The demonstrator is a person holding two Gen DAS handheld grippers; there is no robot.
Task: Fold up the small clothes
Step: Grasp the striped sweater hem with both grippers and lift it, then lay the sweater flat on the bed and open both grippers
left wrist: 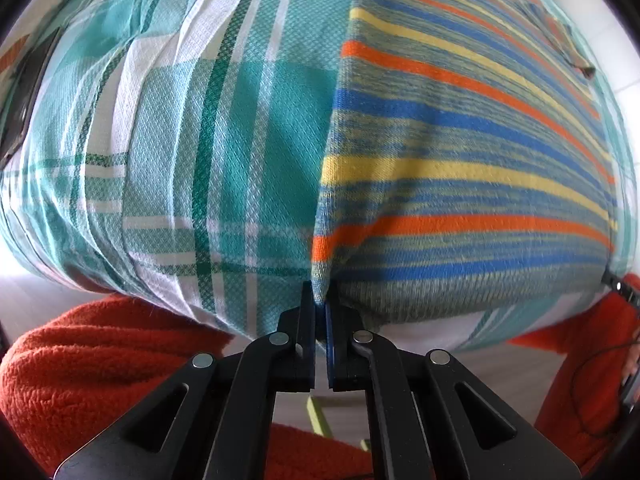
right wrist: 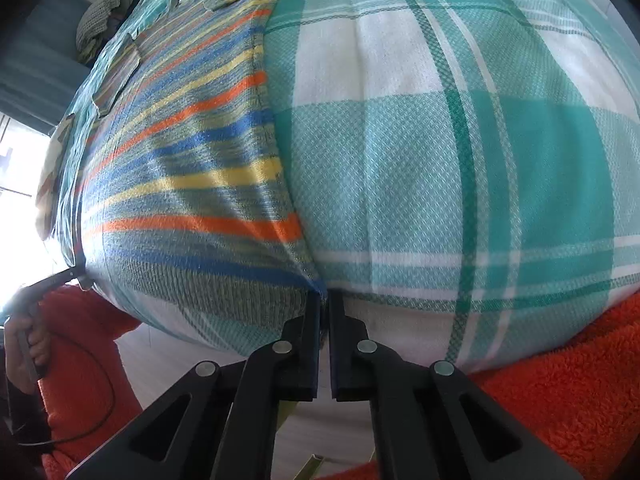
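A small shirt point(left wrist: 460, 152) with blue, yellow and orange stripes lies flat on a table under a teal and white plaid cloth point(left wrist: 180, 140). My left gripper point(left wrist: 322, 304) points down at the table's near edge, shut on the shirt's near hem corner. In the right wrist view the same shirt point(right wrist: 180, 184) lies left of centre on the plaid cloth point(right wrist: 440, 160). My right gripper point(right wrist: 324, 300) is shut on the other near hem corner. The shirt's collar and sleeves lie at the far end.
Orange fleece sleeves point(left wrist: 80, 368) point(right wrist: 560, 380) of the person frame the near side. A hand point(right wrist: 28, 340) holds the other gripper's handle at the left. Pale floor shows under the table edge, with a green bar point(left wrist: 320, 416). A checked bundle point(right wrist: 100, 20) rests far back.
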